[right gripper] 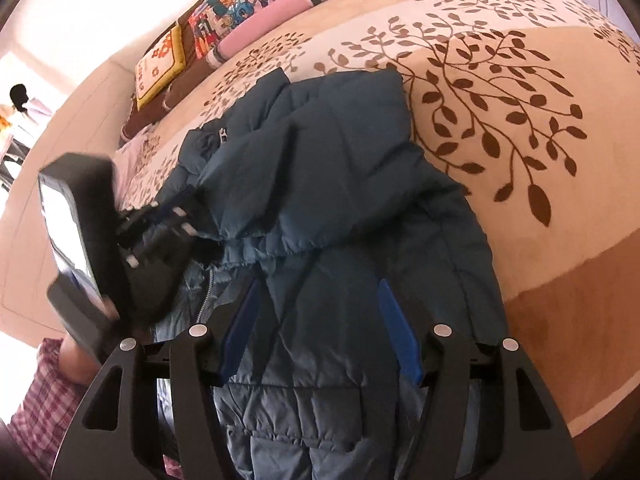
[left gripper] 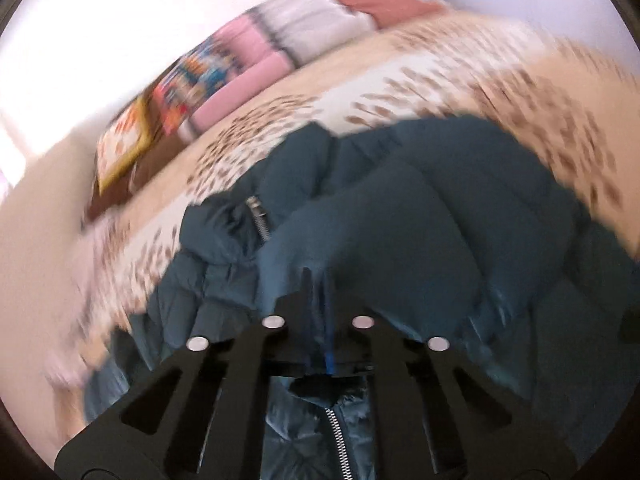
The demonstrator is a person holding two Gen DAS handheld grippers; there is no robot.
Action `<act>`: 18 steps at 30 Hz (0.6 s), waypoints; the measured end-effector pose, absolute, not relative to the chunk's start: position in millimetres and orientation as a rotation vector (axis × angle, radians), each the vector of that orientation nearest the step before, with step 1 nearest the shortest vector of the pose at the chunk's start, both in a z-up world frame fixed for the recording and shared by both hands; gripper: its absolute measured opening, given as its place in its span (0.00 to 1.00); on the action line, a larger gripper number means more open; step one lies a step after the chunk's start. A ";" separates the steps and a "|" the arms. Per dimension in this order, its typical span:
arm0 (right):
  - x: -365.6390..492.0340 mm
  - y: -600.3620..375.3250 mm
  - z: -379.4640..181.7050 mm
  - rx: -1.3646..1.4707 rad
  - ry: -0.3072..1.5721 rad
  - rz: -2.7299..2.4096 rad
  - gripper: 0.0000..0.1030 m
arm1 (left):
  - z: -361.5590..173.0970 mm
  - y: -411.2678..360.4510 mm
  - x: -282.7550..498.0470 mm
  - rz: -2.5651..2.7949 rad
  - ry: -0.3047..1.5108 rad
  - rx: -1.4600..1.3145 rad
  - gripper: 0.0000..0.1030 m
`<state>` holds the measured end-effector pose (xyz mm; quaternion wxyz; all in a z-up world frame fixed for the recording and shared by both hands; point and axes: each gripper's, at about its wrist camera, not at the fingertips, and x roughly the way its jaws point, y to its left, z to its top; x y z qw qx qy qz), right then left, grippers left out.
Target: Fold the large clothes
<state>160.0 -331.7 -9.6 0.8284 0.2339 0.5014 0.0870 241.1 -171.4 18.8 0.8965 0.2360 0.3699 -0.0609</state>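
Observation:
A dark teal puffer jacket (right gripper: 340, 184) lies on a bed, its sleeve (right gripper: 276, 184) folded across the body. It also fills the left wrist view (left gripper: 420, 208), which is blurred by motion. My left gripper (left gripper: 318, 292) is shut on the jacket's sleeve cuff; it shows from the side in the right wrist view (right gripper: 192, 216), at the cuff. My right gripper (right gripper: 316, 320) is open and empty, just above the jacket's lower body, blue pads (right gripper: 400, 336) wide apart.
The bedspread (right gripper: 500, 92) is beige with a brown leaf pattern. Pink, white and patterned pillows (right gripper: 240, 12) line the bed's far side. A person's checked sleeve (right gripper: 36, 400) is at the lower left.

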 end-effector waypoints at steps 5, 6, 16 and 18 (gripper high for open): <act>161.2 -322.2 -10.7 0.482 1.075 0.197 0.59 | 41.2 -104.0 246.3 -0.037 0.765 0.254 0.01; 161.7 -318.9 -11.2 0.478 1.078 0.202 0.59 | 40.9 -94.0 247.5 -0.030 0.770 0.228 0.01; 161.1 -311.3 -15.7 0.468 1.090 0.206 0.60 | 22.2 -132.2 188.5 -0.292 0.716 0.471 0.63; 159.8 -315.5 -17.2 0.479 1.094 0.201 0.60 | 9.3 -157.4 177.8 -0.283 0.660 0.634 0.64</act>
